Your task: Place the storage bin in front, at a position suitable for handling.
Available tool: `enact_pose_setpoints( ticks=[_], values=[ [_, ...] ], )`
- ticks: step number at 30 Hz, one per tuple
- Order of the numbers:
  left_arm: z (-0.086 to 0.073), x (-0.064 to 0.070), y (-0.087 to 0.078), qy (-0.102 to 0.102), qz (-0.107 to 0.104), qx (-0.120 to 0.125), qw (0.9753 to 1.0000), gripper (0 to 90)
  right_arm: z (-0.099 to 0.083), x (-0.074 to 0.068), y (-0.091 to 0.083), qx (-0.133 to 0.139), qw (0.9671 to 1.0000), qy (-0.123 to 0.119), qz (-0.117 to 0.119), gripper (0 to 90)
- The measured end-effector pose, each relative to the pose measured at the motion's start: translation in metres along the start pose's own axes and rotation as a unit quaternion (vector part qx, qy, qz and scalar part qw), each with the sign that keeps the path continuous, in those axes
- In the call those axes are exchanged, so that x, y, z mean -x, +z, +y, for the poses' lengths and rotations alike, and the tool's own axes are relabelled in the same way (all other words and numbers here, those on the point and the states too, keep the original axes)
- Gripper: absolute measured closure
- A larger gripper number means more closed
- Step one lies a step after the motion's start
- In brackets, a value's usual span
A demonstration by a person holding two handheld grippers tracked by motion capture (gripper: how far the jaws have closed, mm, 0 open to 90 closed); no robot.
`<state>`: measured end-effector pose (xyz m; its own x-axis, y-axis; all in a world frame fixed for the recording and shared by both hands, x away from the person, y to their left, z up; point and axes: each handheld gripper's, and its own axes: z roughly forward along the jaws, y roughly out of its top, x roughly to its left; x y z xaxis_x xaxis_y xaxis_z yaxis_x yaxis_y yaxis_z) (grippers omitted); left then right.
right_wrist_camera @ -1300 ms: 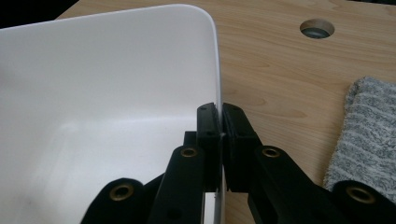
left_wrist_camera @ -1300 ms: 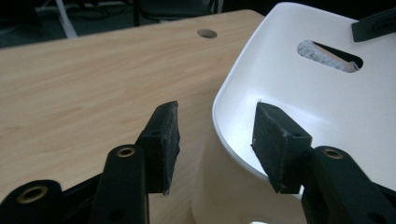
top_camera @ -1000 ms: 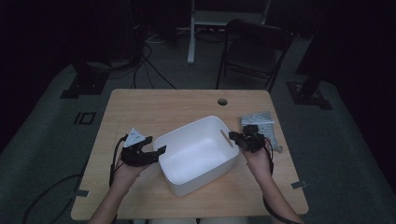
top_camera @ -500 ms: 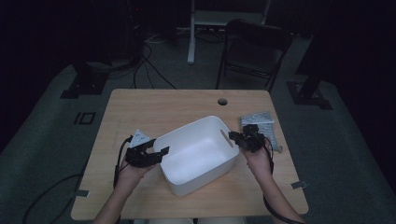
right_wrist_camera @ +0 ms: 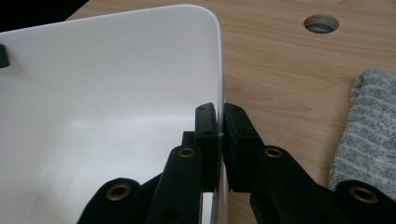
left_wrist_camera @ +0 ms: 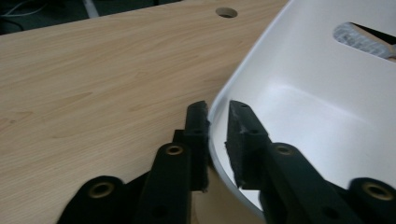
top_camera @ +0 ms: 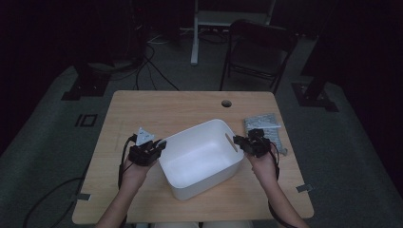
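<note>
White plastic bin (top_camera: pixel 199 159) is sitting skewed near the middle of the wooden desk (top_camera: pixel 157 109), and the right gripper (right_wrist_camera: pixel 219 122) is pinching its rim with jaws pressed tight on the wall. Opposite, the left gripper (left_wrist_camera: pixel 217 126) is straddling the far rim, jaws slightly spread and not yet clamped, probably so both ends can be lifted level; a grey towel (top_camera: pixel 263 126) is lying just beside the bin.

— Where does the high view sit?

— Above the person's side, facing forward and down on the whole tabletop (top_camera: pixel 180 107), from far off.

— And the two gripper views?

— Each rides low and close behind its own jaws, facing along them. All three share the white bin (top_camera: pixel 202 156): its rim between the jaws, the cable hole (right_wrist_camera: pixel 321 23) beyond them.
</note>
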<state>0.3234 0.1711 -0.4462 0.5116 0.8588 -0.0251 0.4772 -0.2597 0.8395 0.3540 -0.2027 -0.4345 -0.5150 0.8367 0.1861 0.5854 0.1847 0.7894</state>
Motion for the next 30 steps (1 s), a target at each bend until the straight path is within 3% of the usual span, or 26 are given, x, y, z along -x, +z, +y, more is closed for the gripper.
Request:
enact_pose_setpoints(
  ticks=[7,19,30],
  values=[
    [0.001,-0.006,0.002,0.005,-0.008,0.004,0.9999,79.3,-0.008,-0.003,-0.007,0.005,0.9998,0.012,0.012,83.2],
    [0.003,-0.015,0.007,0.021,-0.038,0.008,0.999,78.4,-0.024,-0.017,-0.023,0.004,0.9998,0.013,0.015,80.2],
    [0.003,-0.016,0.007,0.023,-0.042,0.005,0.9989,78.4,-0.027,-0.017,-0.025,0.01,0.9996,0.013,0.021,79.1]
  ],
)
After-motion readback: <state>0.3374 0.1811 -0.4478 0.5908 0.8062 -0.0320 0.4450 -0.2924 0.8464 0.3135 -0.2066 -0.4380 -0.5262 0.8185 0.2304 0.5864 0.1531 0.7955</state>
